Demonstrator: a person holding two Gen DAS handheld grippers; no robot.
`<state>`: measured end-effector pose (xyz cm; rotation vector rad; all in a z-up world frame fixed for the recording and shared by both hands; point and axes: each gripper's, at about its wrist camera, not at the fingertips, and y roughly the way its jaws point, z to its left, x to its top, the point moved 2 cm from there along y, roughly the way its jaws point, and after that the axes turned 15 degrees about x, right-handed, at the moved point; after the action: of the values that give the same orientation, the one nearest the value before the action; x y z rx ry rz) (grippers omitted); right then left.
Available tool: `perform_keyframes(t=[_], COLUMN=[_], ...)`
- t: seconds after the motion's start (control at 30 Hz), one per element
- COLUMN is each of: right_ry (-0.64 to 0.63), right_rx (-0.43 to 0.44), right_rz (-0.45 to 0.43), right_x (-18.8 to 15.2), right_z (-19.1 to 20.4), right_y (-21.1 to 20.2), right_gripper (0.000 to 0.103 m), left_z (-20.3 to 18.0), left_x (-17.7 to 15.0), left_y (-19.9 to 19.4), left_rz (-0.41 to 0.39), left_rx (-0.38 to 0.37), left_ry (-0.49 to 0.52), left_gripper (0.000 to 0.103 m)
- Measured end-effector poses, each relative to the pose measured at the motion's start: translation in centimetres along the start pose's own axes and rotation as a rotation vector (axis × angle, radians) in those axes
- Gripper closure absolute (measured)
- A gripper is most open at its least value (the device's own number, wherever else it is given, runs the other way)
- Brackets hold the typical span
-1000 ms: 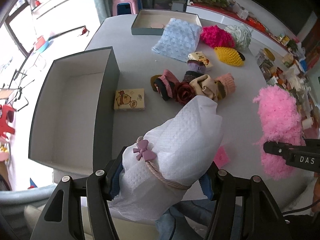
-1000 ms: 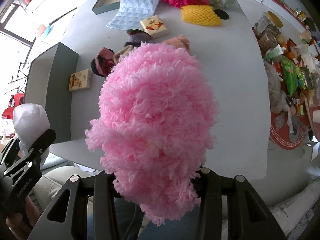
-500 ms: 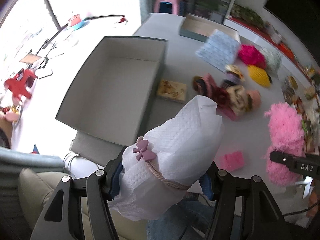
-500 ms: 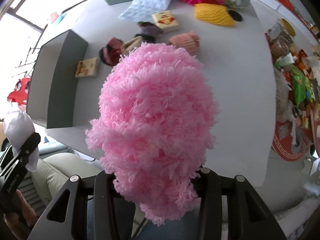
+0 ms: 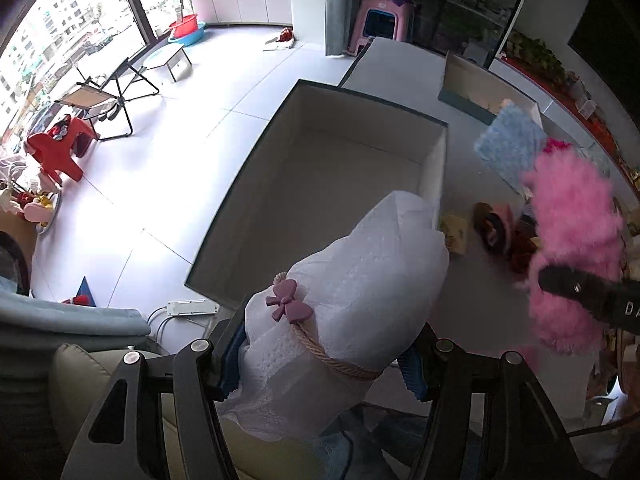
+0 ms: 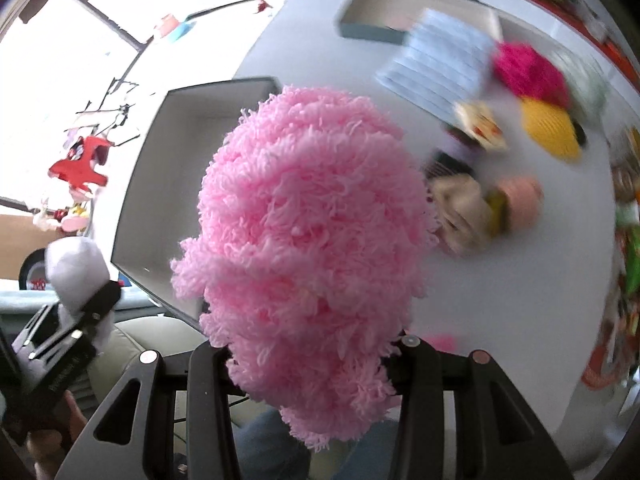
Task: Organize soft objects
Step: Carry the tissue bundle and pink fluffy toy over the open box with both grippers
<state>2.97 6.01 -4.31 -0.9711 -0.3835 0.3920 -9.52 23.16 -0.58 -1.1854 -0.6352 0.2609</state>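
1. Left tool (image 5: 322, 356) clenched on a white towel roll (image 5: 352, 304), tied w/ a cord and a purple bow (image 5: 288, 306). Roll sits up between the blue pads, over the near corner of the big open box (image 5: 340, 168).
2. Right tool (image 6: 308, 364) clenched on a fluffy pink bundle (image 6: 308, 232), held in the air above the worktop (image 6: 520, 300), just beside the box's right wall.
3. Box is on the worktop's left end, inside looks bare.
4. Rest of the soft stuff lies on the worktop right of the box: blue cloth (image 6: 440, 68), hot-pink fluffy ball (image 6: 528, 72), yellow knit piece (image 6: 552, 128), peach roll (image 6: 520, 200), beige piece (image 6: 460, 208). Blurred, so details unclear.
5. Shallow lid/tray (image 6: 400, 12) at the far end, blue cloth partly over its corner.
6. Person's hand (image 6: 48, 444) grips the left tool's handle, bottom left in the right view.
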Motion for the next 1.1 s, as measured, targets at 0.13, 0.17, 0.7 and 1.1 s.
perform_keyframes(t=[0.13,0.17,0.7,1.1], right_ry=[-0.073,-0.096,-0.185,-0.070], right_rx=[0.000,-0.003,-0.078,-0.192], right_rz=[0.024,0.026,0.140,0.272], right_x=[2.5,3.1,10.4,7.6], right_z=[4.0,5.0,7.4,4.2], right_y=[2.2,2.7,12.5,15.9], right_gripper=[0.057,0.057,0.057,0.057], left_z=[0.9,1.1,0.7,-0.8], left_x=[0.9,1.1,2.4,3.2], left_y=[1.4,1.9,8.5,13.0], left_rz=[0.007,0.013,0.148,0.195], left_rx=[-0.004,-0.009,-0.113,-0.118], left_ry=[0.008,0.010,0.014,0.089], left_gripper=[0.039,0.039,0.039,0.039])
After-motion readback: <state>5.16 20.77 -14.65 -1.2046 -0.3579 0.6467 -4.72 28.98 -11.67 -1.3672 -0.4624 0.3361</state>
